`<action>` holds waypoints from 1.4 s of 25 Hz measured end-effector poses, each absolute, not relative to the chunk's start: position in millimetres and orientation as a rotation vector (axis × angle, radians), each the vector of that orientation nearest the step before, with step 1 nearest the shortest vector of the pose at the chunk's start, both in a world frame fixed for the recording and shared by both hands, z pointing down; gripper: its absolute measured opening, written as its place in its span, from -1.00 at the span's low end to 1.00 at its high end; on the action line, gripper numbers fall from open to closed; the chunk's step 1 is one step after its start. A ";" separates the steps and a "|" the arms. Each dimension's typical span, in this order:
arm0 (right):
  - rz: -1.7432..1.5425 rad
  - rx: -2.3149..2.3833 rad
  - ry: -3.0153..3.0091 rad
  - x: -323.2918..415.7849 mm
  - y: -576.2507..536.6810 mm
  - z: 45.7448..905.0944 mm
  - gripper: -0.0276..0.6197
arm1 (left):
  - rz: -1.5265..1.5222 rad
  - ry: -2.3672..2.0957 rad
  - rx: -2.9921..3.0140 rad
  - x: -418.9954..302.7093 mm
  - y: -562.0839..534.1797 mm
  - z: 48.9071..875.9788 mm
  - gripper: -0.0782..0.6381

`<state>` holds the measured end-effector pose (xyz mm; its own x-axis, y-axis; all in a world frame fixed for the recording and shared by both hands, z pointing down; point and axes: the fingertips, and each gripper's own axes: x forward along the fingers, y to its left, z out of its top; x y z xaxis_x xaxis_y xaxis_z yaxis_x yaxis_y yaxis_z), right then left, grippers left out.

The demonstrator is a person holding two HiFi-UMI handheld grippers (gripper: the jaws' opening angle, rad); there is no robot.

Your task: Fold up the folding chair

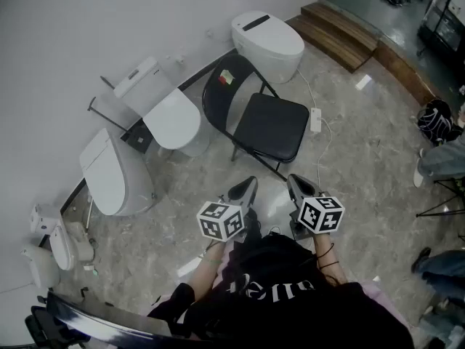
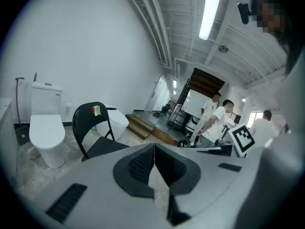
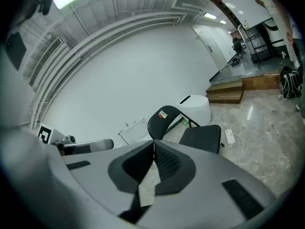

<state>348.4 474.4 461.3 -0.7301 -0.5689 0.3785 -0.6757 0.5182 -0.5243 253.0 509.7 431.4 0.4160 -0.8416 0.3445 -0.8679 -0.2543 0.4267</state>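
On the pale marble floor [image 1: 218, 267], just ahead of the person, the folding chair [image 1: 272, 126] stands fully open, its black seat level and its rounded backrest [image 1: 224, 87] toward the white wall [image 1: 87, 27]. A small coloured sticker [image 1: 227, 78] sits on the backrest. Toilets [image 1: 173, 121] flank the chair on both sides, and a white power strip [image 1: 315, 119] with its cable lies on the floor just beside the seat's right edge.

The left tongs [image 2: 154, 148] and the right tongs [image 3: 153, 144] are both pressed fully together with nothing between their pads. They hover side by side, tilted slightly downward, near the seat's front edge but apart from it.

The fold has not begun, so the step in hand looks like the approach and first grasp. To do it well, both tongs need to open before reaching the chair. One could take the top of the backrest to steady the frame while the other lifts the seat's front edge up toward the back. The linkage under the seat is not clear from here, so the lift should probably be slow, letting the legs draw together. The cable should be kept clear of the closing legs.
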 end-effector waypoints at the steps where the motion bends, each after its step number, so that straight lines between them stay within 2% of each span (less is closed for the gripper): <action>1: 1.006 1.077 -2.593 346.4 468.4 462.7 -0.87 | 0.065 -1.440 2.118 250.0 503.6 432.1 -0.77; 13: 1.063 1.194 -2.533 319.0 381.9 479.7 -0.87 | 0.039 -1.424 2.139 192.0 396.9 440.2 -0.77; 17: 1.095 1.262 -2.510 301.9 340.1 479.1 -0.88 | 0.148 -1.375 2.161 170.3 353.5 446.0 -0.77; 25: 1.197 1.360 -2.448 235.2 264.9 487.2 -0.87 | 0.256 -1.357 2.160 75.9 271.7 461.7 -0.75; 29: 1.225 1.431 -2.409 214.3 232.9 489.1 -0.87 | 0.239 -1.340 2.134 27.0 227.7 471.7 -0.50; 35: 1.233 1.506 -2.314 214.8 211.0 498.5 -0.87 | 0.373 -1.367 2.104 -29.5 159.5 495.6 -0.26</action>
